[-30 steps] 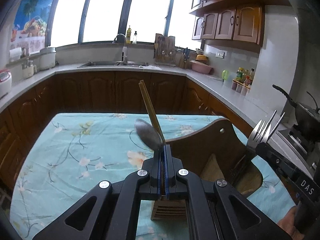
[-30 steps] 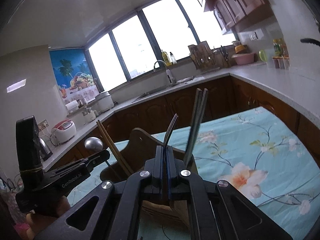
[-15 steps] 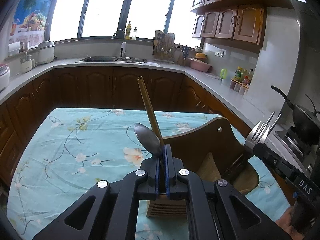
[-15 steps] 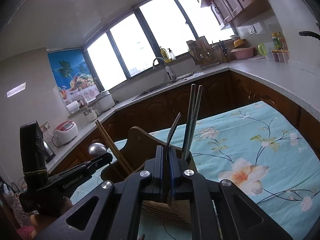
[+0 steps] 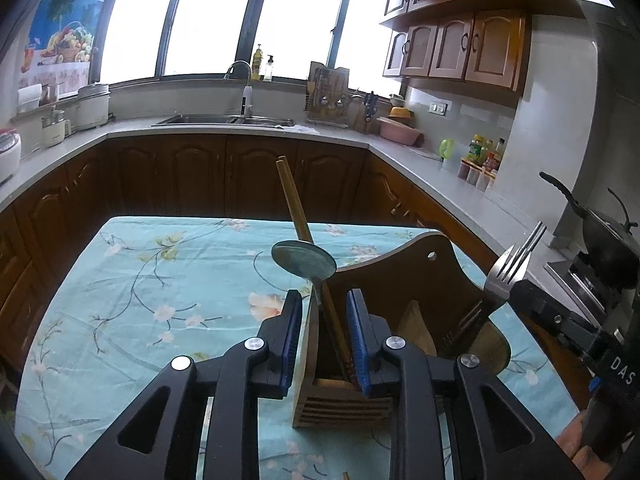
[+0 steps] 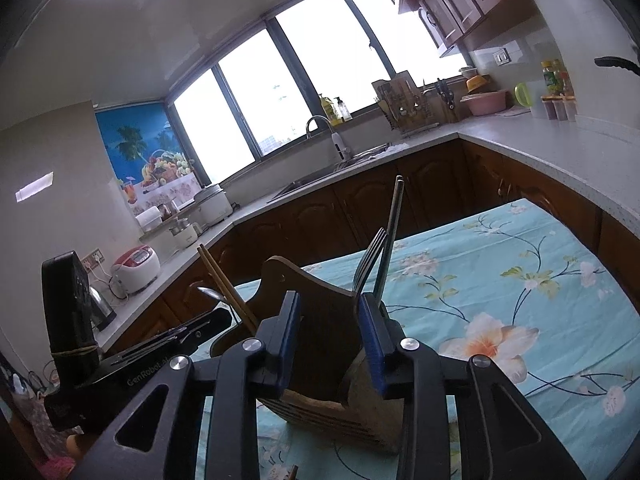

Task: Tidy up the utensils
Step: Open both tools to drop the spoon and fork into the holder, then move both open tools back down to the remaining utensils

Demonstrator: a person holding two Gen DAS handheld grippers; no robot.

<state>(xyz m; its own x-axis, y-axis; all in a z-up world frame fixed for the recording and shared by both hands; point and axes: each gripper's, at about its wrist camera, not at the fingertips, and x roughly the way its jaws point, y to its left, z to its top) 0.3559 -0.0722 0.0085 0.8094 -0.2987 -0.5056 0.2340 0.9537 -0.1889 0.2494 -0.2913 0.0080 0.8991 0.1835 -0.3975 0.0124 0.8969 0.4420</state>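
1. In the left wrist view, the left claw (image 5: 323, 312) was seen opening, its blue pads (image 5: 291, 332) parted with a gap on each side of the spoon (image 5: 304, 261) and the wooden chopsticks (image 5: 294, 204) standing between them; nothing was gripped. Both utensils stood in the left compartment of the wooden utensil holder (image 5: 400, 284), which rested on the floral cloth of the worktop (image 5: 140, 280). At the right edge, the right claw's finger was seen beside the fork (image 5: 510, 270), which stood in the holder's right compartment.

2. In the right wrist view, the right claw (image 6: 329, 316) was likewise seen opening, its pads (image 6: 370, 344) clear of the fork (image 6: 370, 262) and the dark metal chopsticks (image 6: 394, 224) standing just beyond them in the holder (image 6: 316, 308). The left claw (image 6: 208, 326) was seen at the left, by the wooden chopsticks (image 6: 224, 284).
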